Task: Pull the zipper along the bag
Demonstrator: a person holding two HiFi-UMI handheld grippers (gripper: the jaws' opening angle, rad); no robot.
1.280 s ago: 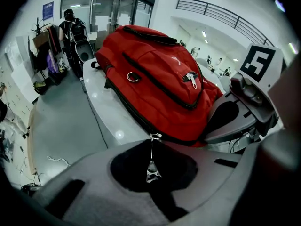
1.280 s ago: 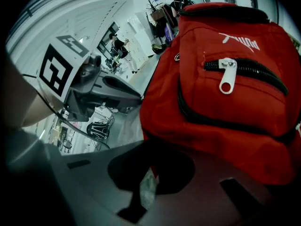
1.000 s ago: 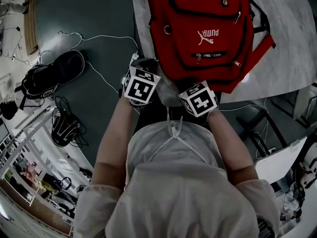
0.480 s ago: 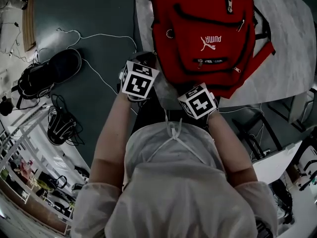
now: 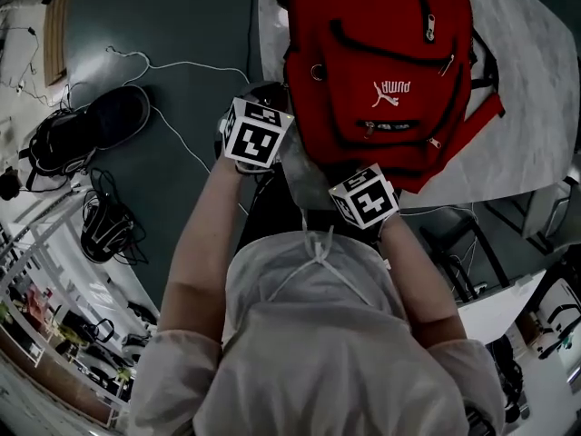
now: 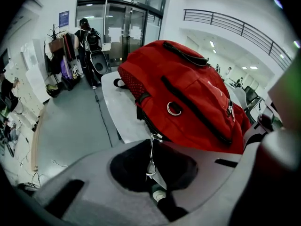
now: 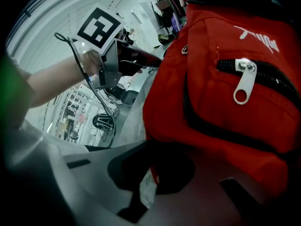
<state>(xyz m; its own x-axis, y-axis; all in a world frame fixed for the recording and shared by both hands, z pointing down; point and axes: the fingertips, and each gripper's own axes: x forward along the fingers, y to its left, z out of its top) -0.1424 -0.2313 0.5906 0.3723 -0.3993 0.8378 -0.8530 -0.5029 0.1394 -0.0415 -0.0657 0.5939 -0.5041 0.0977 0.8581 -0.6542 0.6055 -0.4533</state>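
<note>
Zipper-pulling step in hand: left gripper (image 6: 157,192) jaws pinched on the zipper pull (image 6: 151,160) at the near-left corner of the red backpack (image 5: 381,53) on the surface (image 5: 522,143), right gripper (image 7: 141,192) jaws clamping its near edge; next probably calls for a steady draw along the track.

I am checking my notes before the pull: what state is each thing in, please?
backpack, lying front up on the table
zipper pull, taut, clamped
front pocket zipper, closed
left gripper, shut on the zipper pull
right gripper, apparently shut on the backpack's lower edge
</note>
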